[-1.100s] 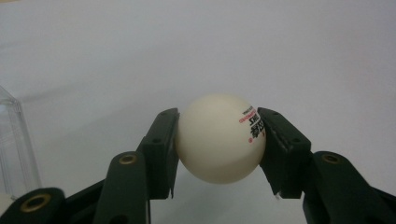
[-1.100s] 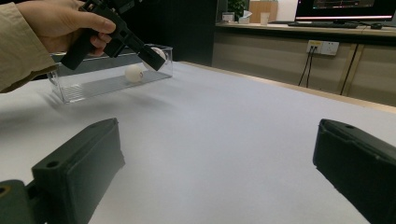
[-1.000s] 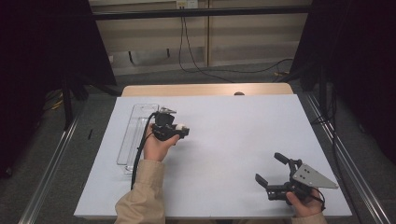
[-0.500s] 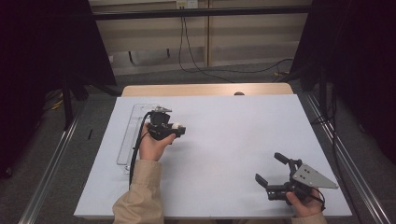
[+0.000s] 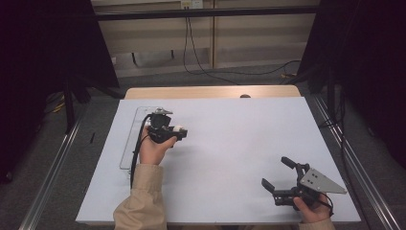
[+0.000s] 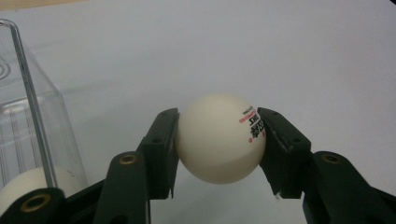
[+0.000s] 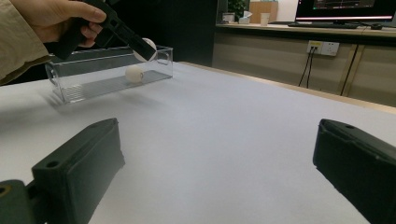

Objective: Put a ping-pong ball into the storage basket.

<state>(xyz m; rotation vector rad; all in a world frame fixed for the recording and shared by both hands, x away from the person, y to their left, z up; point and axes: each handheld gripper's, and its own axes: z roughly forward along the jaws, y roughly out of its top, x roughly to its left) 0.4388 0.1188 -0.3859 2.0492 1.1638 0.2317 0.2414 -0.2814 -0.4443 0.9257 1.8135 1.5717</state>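
My left gripper is shut on a white ping-pong ball with red and black print, one pad on each side. It hangs above the white table, just right of a long clear plastic box. The box's wall stands to the left in the left gripper view, and a second white ball lies inside it. In the right gripper view the held ball sits above the box and the second ball. My right gripper rests at the near right, open with nothing between its fingers.
The white tabletop has a wooden strip along its far edge. Metal rails run down both sides on the floor. A cable trails from the left gripper along the sleeve.
The left gripper has shifted slightly left toward the clear box, still holding the ball. The right gripper has not moved.
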